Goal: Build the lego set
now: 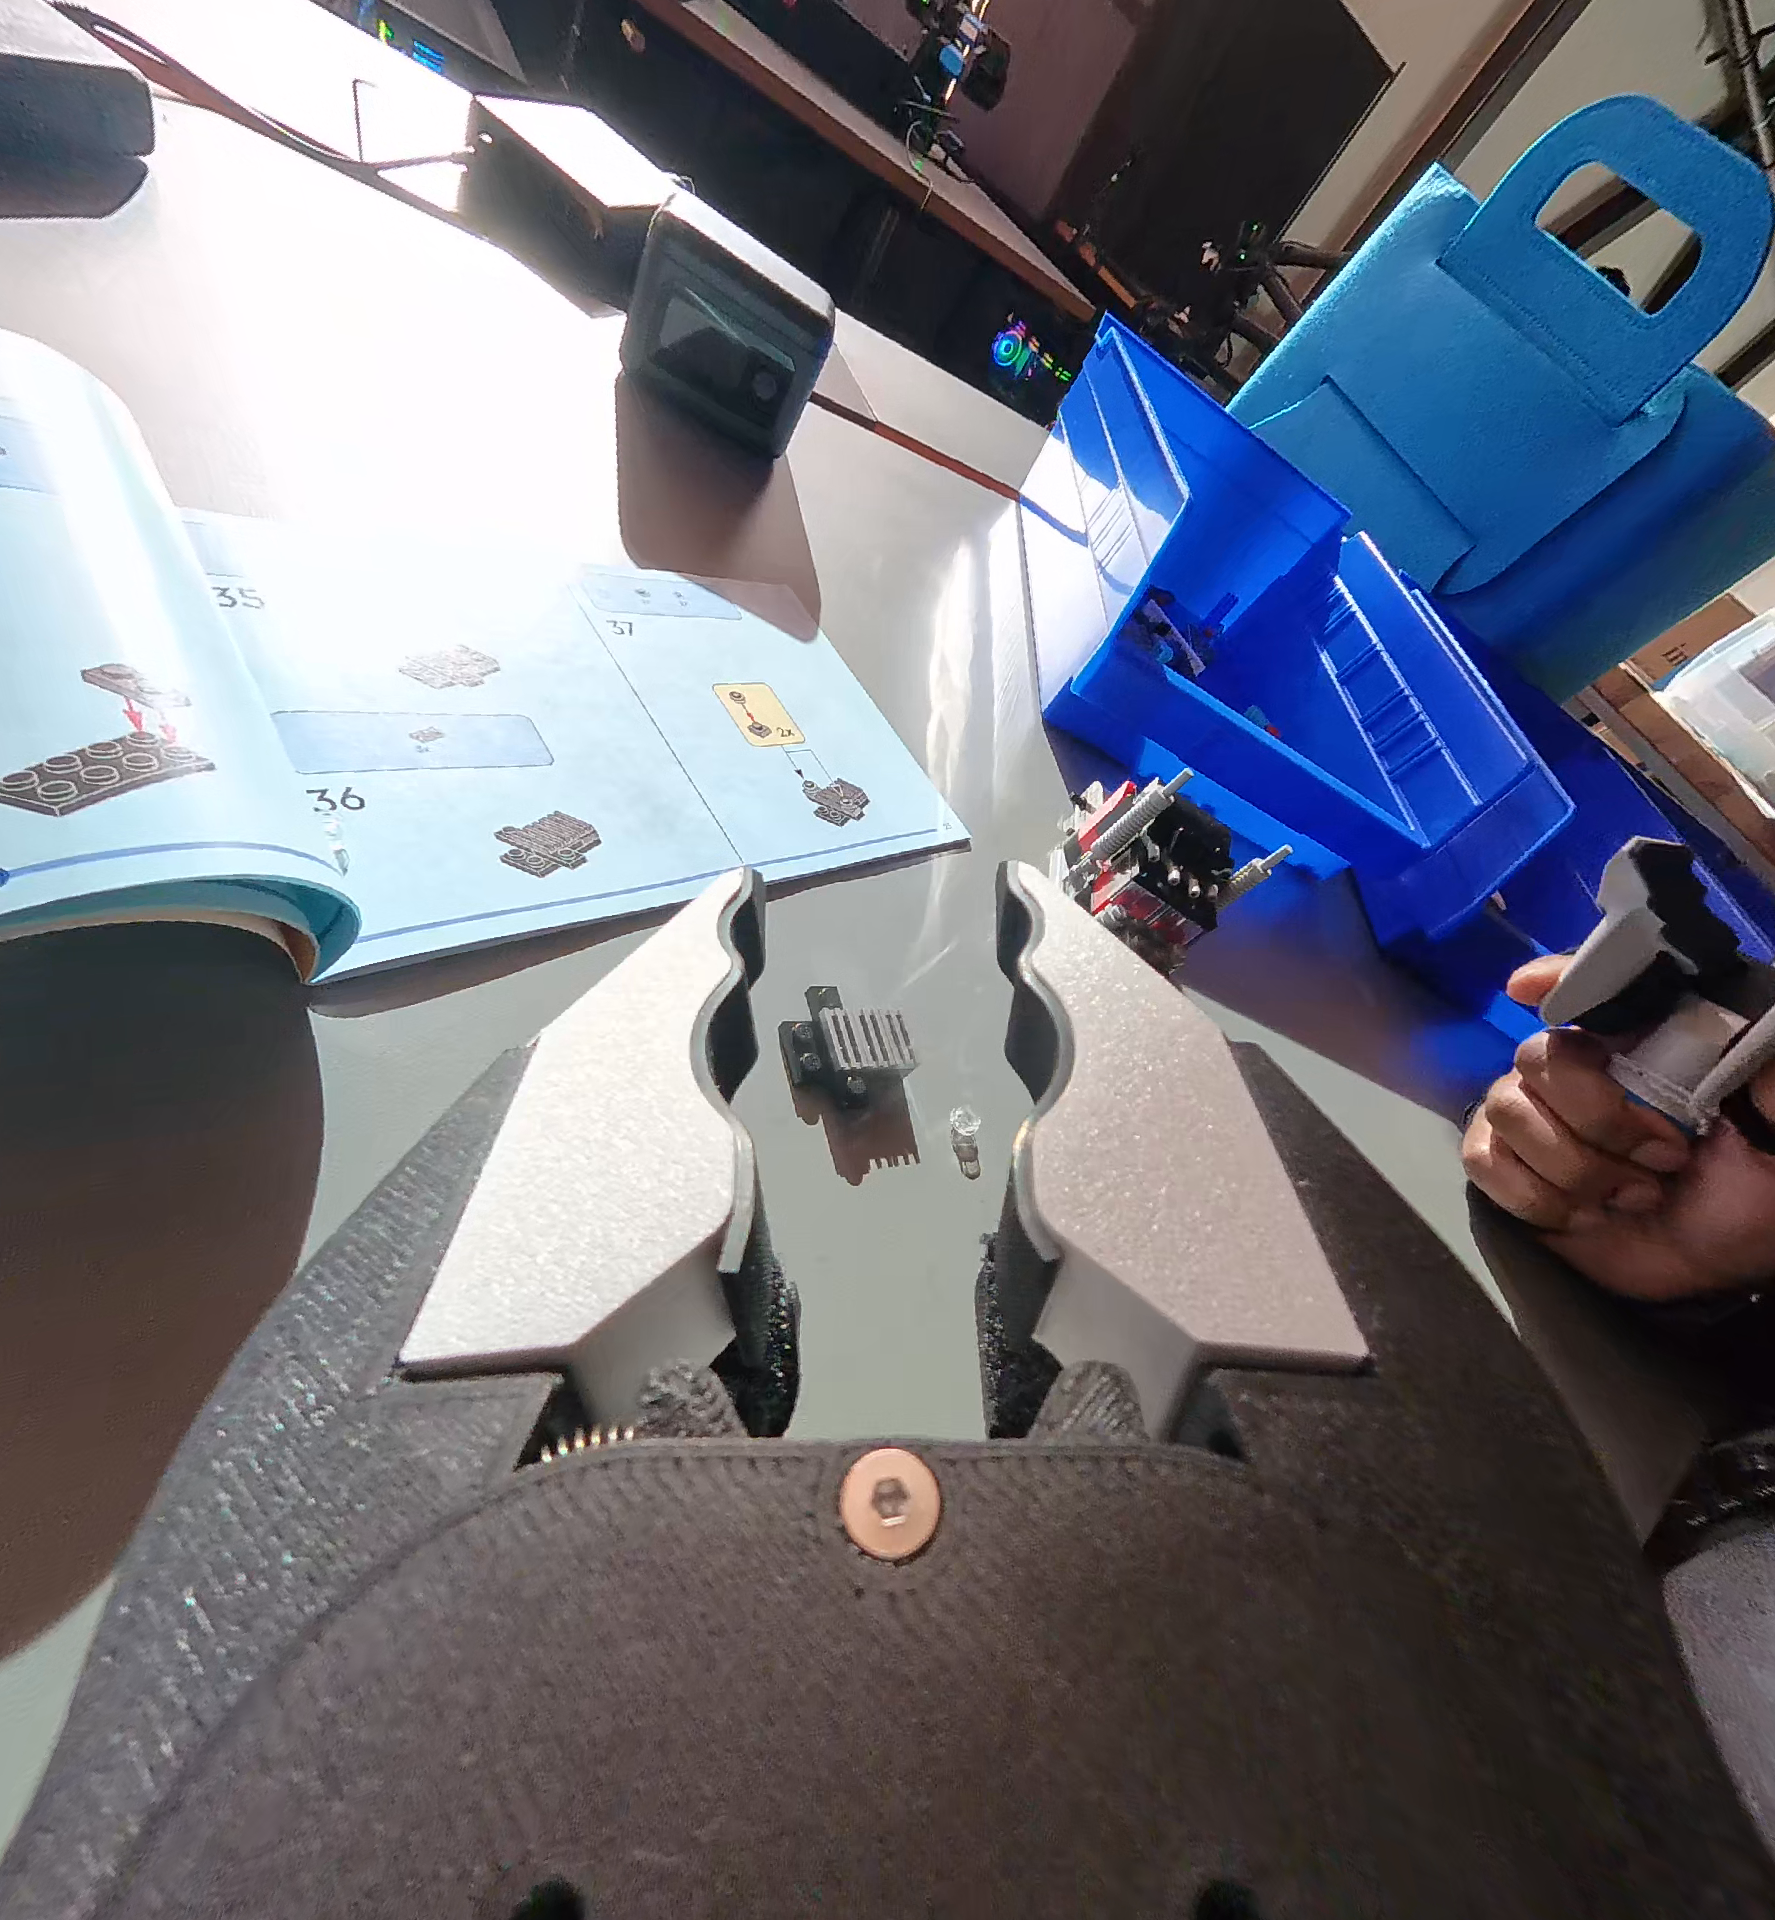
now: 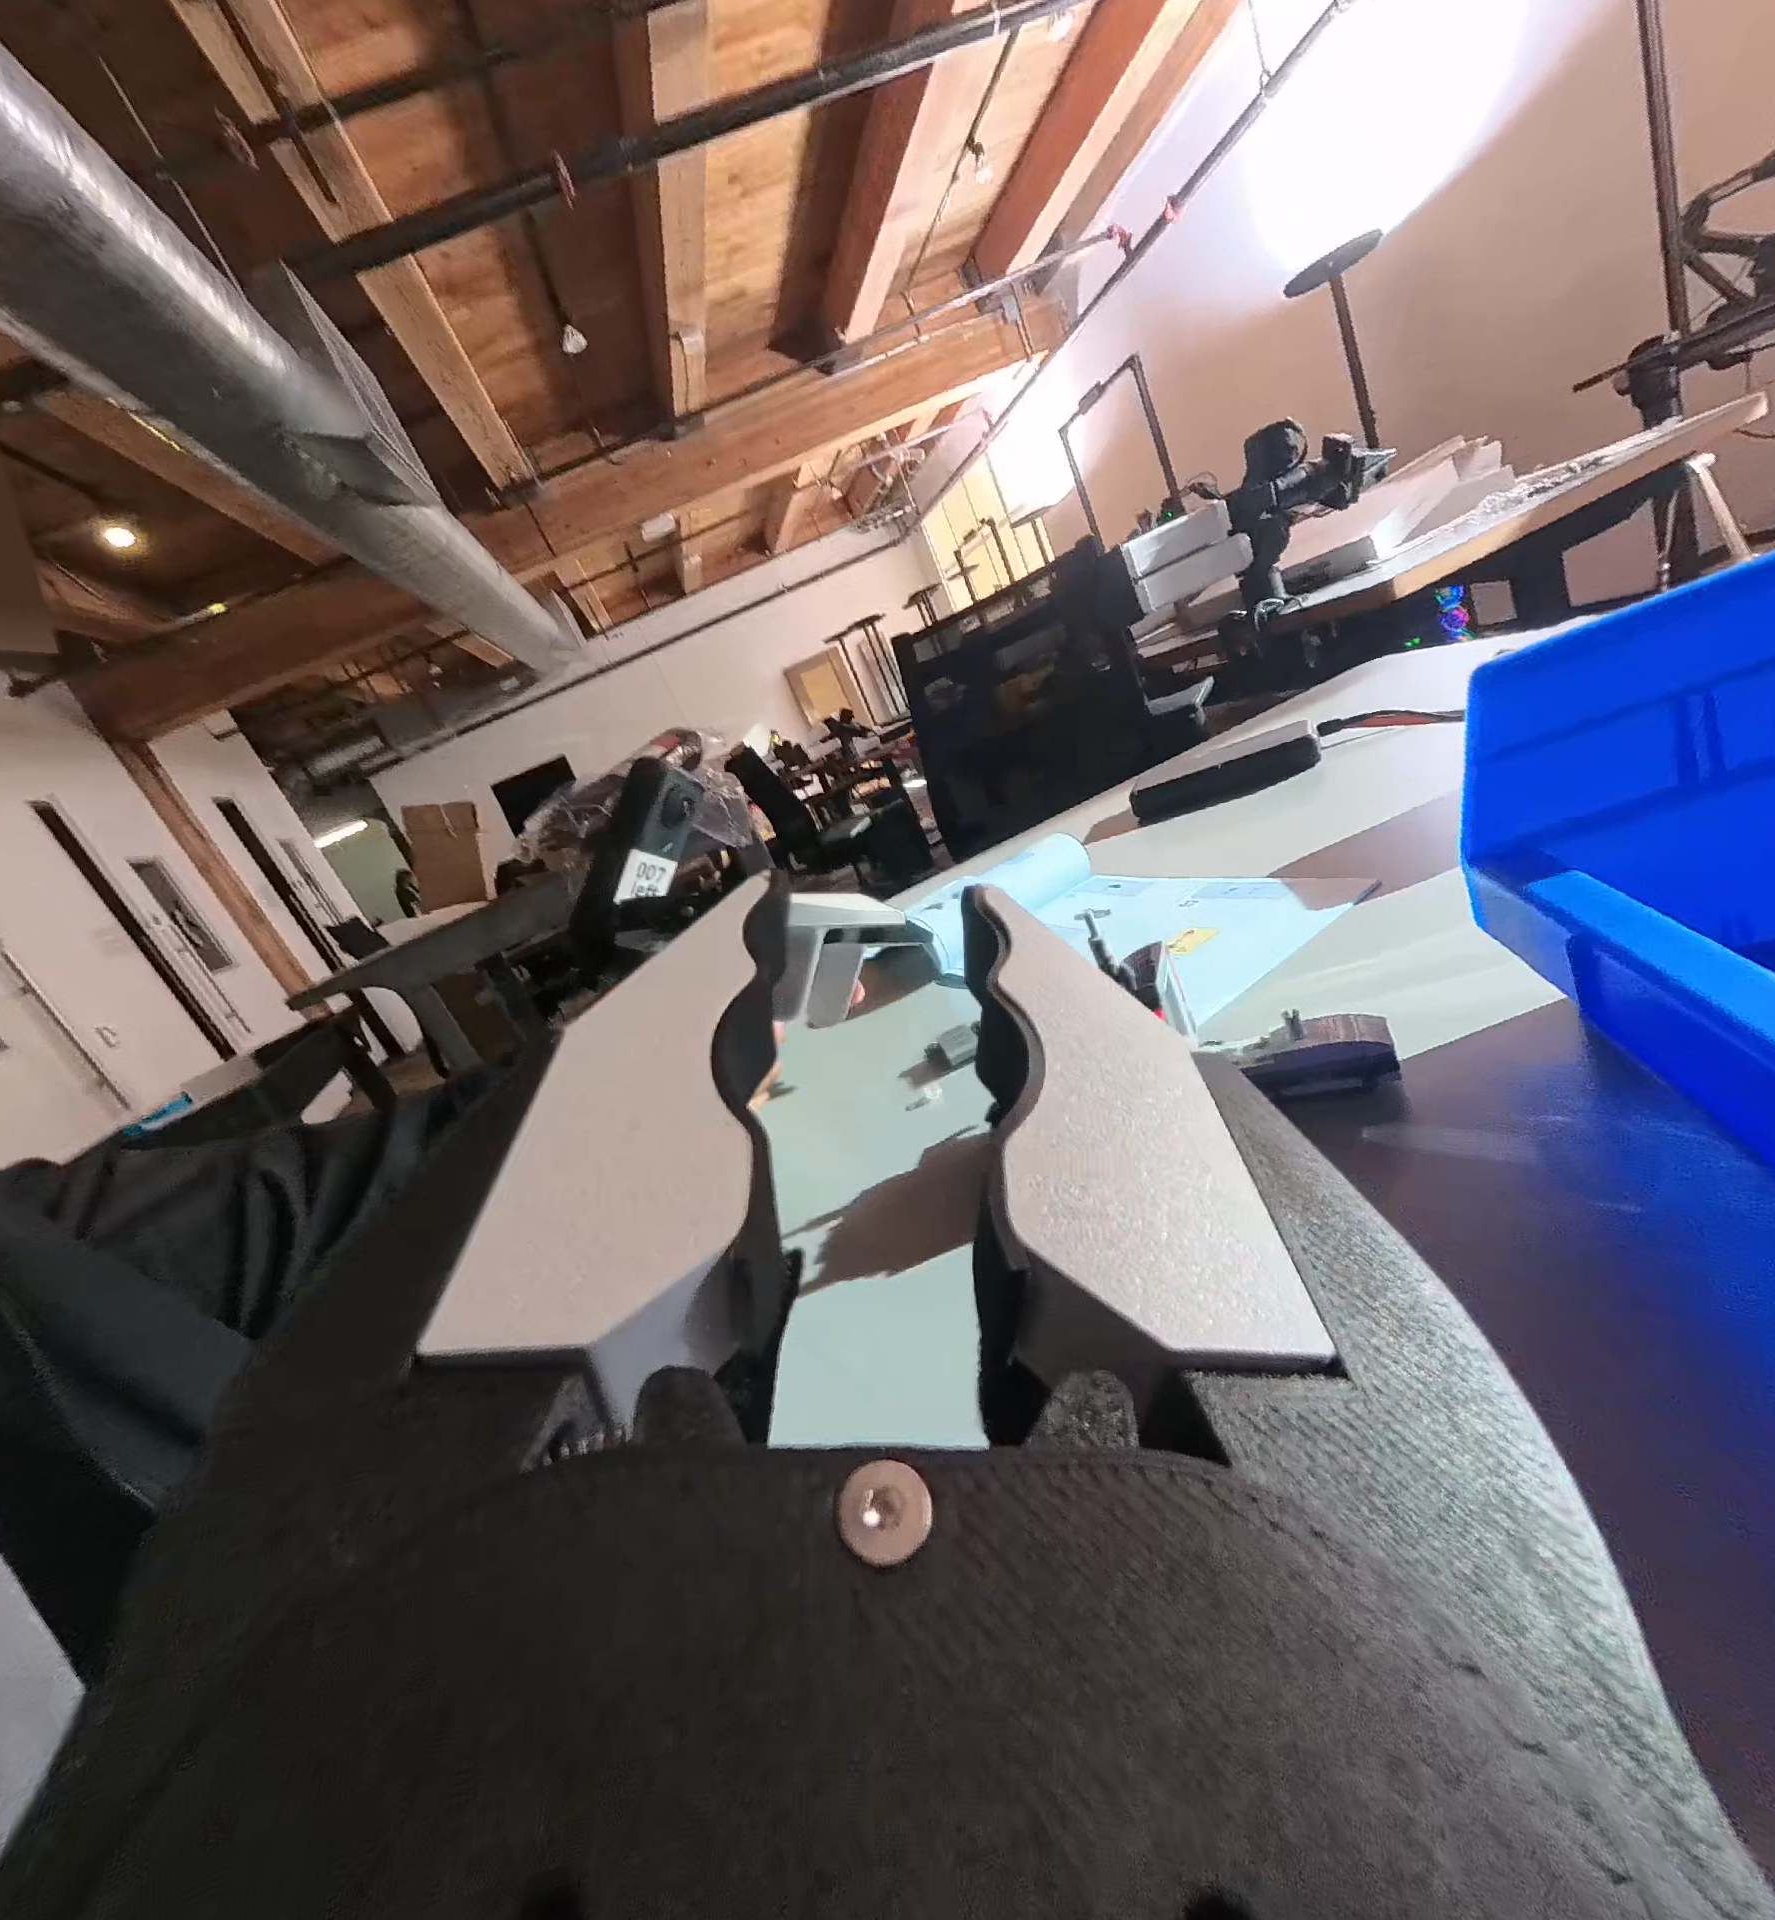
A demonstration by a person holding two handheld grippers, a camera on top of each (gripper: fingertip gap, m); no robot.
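Observation:
A small black-and-grey lego assembly with a ribbed grille (image 1: 850, 1044) lies on the glossy table between the fingers of my left gripper (image 1: 881, 894), which is open and empty above it. A tiny clear stud (image 1: 963, 1122) lies just right of it. Both also show small in the right wrist view: the assembly (image 2: 954, 1042) and the stud (image 2: 928, 1093). My right gripper (image 2: 875, 906) is open and empty, low over the table, and appears held in a hand at the right of the left wrist view (image 1: 1672, 935). A red-and-black lego model (image 1: 1148, 862) stands by the bins.
The open instruction booklet (image 1: 426, 727) lies at the left. Blue parts bins (image 1: 1278, 665) and a blue foam holder (image 1: 1548, 416) stand at the right; one bin (image 2: 1672, 831) is near my right gripper. A black camera box (image 1: 722, 343) sits behind the booklet. A dark flat piece (image 2: 1319, 1049) lies near the bin. Some 25 centimeters of space lies between my two pairs of fingers. To the tiny clear stud (image 1: 963, 1122): left tips about 8 centimeters, right tips about 20 centimeters. Seen from the right wrist view (image 2: 939, 1101) as well.

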